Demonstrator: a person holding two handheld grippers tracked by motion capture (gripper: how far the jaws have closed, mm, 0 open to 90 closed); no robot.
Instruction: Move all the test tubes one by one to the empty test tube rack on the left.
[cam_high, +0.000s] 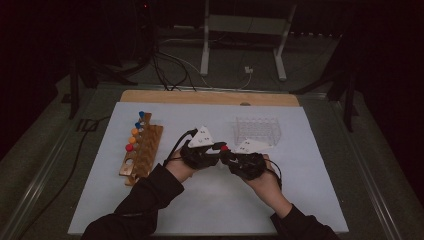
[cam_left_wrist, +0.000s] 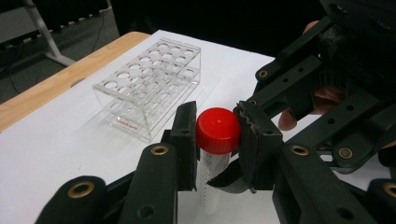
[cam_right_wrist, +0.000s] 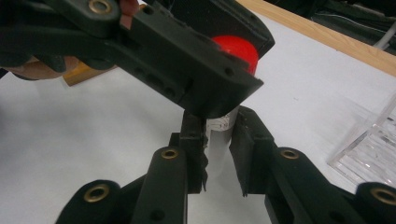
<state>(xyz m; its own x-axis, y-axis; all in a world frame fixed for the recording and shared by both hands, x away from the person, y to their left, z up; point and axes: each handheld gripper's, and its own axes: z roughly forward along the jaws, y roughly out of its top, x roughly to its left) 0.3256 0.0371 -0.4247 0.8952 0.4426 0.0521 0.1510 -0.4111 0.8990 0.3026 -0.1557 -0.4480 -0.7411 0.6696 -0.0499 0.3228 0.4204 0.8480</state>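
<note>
My left fingers (cam_left_wrist: 218, 140) are clamped on the red cap (cam_left_wrist: 218, 129) of a tube (cam_left_wrist: 210, 179). My right fingers (cam_right_wrist: 219, 154) grip the tube's body, above the white bench (cam_high: 210, 200).

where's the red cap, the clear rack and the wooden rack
red cap (cam_left_wrist: 218, 129), left gripper view, on its top
clear rack (cam_left_wrist: 144, 81), left gripper view, on its holed top plate
wooden rack (cam_high: 146, 150), high view, on its middle

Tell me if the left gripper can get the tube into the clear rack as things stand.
Probably not yet. The left gripper clamps the red cap, but the right gripper grips the tube body below. The clear rack itself stands unobstructed nearby.
</note>
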